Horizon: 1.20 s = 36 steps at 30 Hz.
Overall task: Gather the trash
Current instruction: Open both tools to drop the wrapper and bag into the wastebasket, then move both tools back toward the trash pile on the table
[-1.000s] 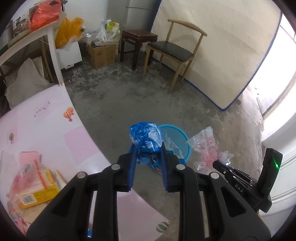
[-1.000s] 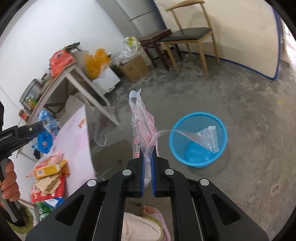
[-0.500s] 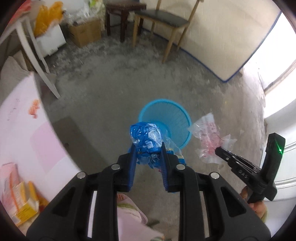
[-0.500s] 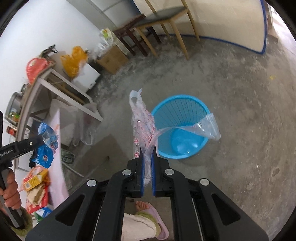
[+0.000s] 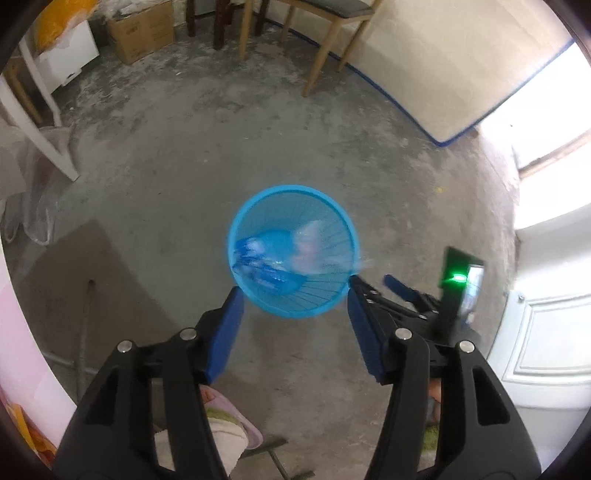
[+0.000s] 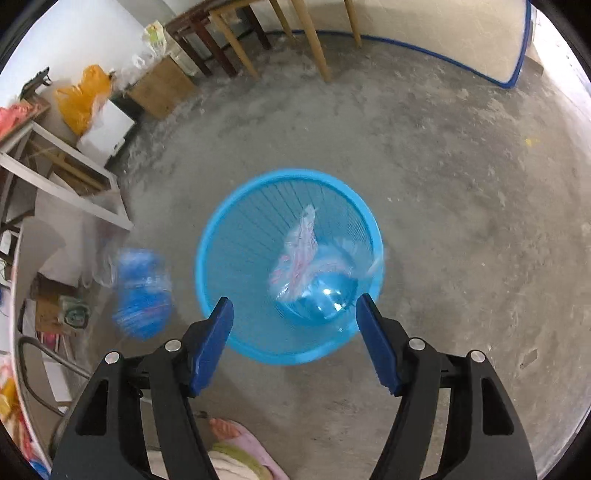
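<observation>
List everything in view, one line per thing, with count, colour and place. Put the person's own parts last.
basket: one, blue mesh, on the concrete floor below both grippers.
clear pink-printed bag: one, blurred, inside the basket.
blue crumpled bag: one, blurred; left of the basket in the right wrist view, over its opening in the left wrist view.
wooden chair: one, light wood, legs by the far wall.
cardboard box: one, brown, far left on the floor.
orange bag: one, on a white box at left.
mattress: one, cream with blue edging, leaning at right.
foot in pink slipper: one, bottom edge.
left hand-held gripper: one, black with blue pads, opening, nothing between them.
right hand-held gripper: one, same colours, opening, nothing between them.
</observation>
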Each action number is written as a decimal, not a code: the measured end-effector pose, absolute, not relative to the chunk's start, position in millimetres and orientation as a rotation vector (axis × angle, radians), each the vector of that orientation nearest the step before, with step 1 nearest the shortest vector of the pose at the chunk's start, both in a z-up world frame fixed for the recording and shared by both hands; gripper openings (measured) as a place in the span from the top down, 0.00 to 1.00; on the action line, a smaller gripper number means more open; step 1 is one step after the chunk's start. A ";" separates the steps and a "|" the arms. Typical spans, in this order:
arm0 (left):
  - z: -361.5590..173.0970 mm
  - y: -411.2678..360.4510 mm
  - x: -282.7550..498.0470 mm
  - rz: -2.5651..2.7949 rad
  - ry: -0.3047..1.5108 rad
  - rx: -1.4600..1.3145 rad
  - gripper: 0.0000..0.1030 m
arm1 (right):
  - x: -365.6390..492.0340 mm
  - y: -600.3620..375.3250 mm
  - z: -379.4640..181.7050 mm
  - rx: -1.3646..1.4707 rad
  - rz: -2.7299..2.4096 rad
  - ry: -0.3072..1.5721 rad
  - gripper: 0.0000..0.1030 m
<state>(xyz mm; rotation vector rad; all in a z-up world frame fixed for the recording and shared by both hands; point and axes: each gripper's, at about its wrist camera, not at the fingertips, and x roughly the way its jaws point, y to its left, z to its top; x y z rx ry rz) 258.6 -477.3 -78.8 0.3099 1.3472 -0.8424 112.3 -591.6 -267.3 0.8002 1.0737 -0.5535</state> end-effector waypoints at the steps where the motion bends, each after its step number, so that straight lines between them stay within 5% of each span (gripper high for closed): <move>1: -76.0 -477.0 258.3 -0.846 1.335 0.320 0.47 | 106.0 -592.2 -269.1 0.814 -0.564 1.070 0.35; 19: 84.9 -319.8 194.0 -0.896 0.985 0.355 0.44 | 34.8 -490.3 -204.5 0.547 -0.647 1.042 0.29; 30: 115.5 -137.4 149.0 -0.740 0.908 0.185 0.42 | 20.8 -412.4 -64.6 0.306 -0.683 0.779 0.07; 36: 121.3 -43.5 114.0 -0.622 0.836 0.082 0.36 | 32.0 -368.3 -5.7 0.255 -0.628 0.719 0.06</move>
